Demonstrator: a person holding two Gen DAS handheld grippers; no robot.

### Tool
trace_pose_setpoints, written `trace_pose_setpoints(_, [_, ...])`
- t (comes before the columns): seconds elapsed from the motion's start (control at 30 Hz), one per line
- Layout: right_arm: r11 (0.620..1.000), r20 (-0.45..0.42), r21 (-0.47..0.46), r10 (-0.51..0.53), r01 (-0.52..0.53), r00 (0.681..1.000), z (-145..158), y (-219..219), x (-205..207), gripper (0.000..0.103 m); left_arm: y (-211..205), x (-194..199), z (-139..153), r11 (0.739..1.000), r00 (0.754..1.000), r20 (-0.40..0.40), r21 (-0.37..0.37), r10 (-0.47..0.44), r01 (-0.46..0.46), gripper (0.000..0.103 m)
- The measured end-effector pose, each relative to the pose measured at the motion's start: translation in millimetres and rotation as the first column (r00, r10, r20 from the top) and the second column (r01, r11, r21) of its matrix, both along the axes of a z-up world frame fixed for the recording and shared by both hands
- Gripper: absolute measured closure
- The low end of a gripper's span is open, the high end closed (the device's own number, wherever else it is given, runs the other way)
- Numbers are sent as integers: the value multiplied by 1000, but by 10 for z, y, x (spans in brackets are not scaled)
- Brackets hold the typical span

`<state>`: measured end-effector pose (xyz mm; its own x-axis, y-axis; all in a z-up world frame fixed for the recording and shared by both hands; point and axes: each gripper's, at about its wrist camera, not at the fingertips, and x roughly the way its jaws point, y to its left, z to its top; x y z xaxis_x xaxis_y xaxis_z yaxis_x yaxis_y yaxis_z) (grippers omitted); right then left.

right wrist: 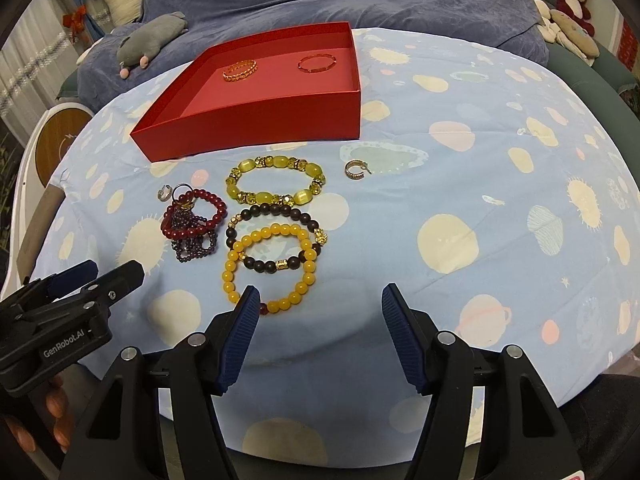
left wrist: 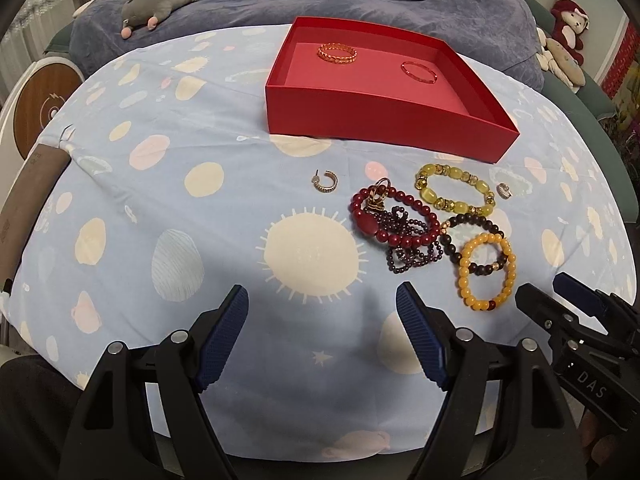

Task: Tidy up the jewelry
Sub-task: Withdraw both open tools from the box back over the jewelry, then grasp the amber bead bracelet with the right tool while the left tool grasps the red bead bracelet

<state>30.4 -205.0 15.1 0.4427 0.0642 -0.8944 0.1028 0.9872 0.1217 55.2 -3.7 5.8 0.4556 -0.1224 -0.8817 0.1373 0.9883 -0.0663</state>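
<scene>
A red box [left wrist: 384,114] [right wrist: 256,124] stands at the back of the table with a gold chain bracelet [left wrist: 337,54] [right wrist: 239,70] and a thin red bangle [left wrist: 419,73] [right wrist: 316,63] inside. In front lie a green bead bracelet [left wrist: 456,194] [right wrist: 276,182], a dark red bead bracelet [left wrist: 394,216] [right wrist: 194,216], a dark brown one [right wrist: 276,238], an orange-yellow one [left wrist: 486,270] [right wrist: 270,268], and two small hoop earrings [left wrist: 325,182] [right wrist: 356,170]. My left gripper [left wrist: 322,312] is open and empty. My right gripper [right wrist: 316,308] is open, with the yellow bracelet just past its left finger.
The table has a blue planet-print cloth [left wrist: 180,200]. A blue blanket [right wrist: 360,0] with plush toys [left wrist: 160,2] lies behind. A small silver ring [left wrist: 503,191] lies to the right of the green bracelet. Each gripper shows at the edge of the other's view.
</scene>
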Motion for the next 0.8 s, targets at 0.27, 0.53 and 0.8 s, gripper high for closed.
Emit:
trace_pose_setpoints(0.27, [999, -14, -20, 24, -25, 1000, -128, 94, 159, 59, 89, 53, -1, 999, 999, -16, -38, 33, -33, 30])
trace_pose_setpoints(0.53, [999, -16, -32, 30, -30, 999, -176, 79, 161, 81, 55, 184, 49, 996, 999, -13, -74, 42, -43, 30])
trace_pose_setpoints(0.8, [999, -32, 49, -16, 17, 999, -180, -117, 150, 96, -105, 365, -13, 997, 1000, -22, -74, 20, -21, 34])
